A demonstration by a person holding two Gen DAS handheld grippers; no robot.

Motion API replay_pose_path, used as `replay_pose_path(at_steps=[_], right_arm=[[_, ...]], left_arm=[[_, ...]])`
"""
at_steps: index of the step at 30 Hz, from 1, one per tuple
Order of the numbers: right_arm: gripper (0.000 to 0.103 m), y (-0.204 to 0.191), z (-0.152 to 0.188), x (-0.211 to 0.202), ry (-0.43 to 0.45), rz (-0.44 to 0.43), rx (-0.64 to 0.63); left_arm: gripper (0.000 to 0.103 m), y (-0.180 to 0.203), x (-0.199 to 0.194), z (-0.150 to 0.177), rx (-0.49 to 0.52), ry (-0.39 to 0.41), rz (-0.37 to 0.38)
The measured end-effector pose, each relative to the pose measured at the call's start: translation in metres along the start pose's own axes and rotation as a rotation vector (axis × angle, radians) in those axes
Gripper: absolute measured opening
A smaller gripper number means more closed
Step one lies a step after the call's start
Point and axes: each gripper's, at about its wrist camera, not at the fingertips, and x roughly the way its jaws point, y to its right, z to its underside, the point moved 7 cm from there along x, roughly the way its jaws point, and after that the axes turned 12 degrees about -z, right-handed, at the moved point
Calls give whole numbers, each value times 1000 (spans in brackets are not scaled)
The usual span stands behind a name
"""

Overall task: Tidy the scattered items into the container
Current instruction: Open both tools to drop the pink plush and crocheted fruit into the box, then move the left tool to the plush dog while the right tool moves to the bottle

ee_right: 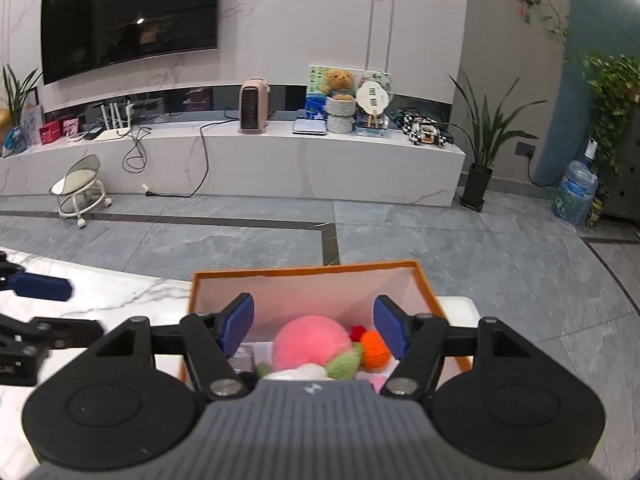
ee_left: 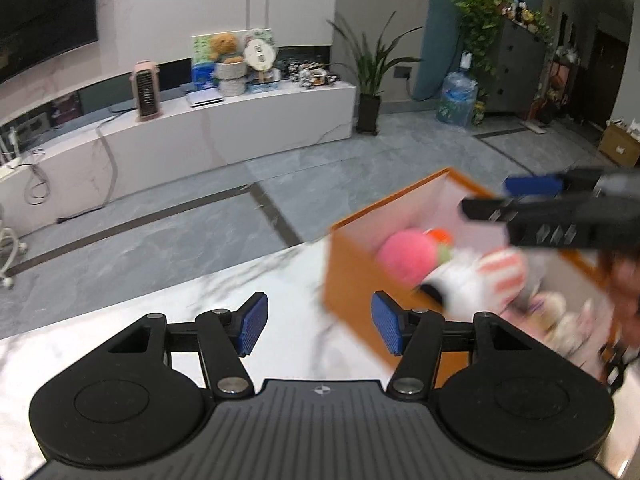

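Note:
An orange box (ee_left: 352,280) with a pale inside stands at the far corner of the white marble table (ee_left: 200,312). In it lie a pink plush ball (ee_left: 404,256), a small orange piece (ee_left: 438,235) and a white toy with pink stripes (ee_left: 500,276), all blurred. My left gripper (ee_left: 320,326) is open just left of the box, over bare marble and the box's near corner, with nothing between its blue pads. My right gripper (ee_right: 314,330) hangs open above the box (ee_right: 304,270), with the pink plush ball (ee_right: 310,340) below it, untouched. Each gripper shows in the other's view: right gripper (ee_left: 500,198), left gripper (ee_right: 84,308).
The table (ee_right: 120,292) ends just behind the box, with grey tiled floor beyond. A long white TV console (ee_right: 280,160), a wheeled stool (ee_right: 82,188), a potted plant (ee_right: 480,152) and a water jug (ee_right: 574,196) stand far off. A hand (ee_left: 624,288) holds the right gripper.

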Motion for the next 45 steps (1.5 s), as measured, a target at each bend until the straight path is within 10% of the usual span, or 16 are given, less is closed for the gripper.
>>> replay_pose_path(at_steps=[22, 45], right_arm=[[74, -141, 6, 39, -96, -110, -252], [74, -305, 74, 108, -223, -351, -222]], left_arm=[[69, -161, -44, 126, -117, -61, -82], [69, -219, -43, 194, 28, -187, -54]])
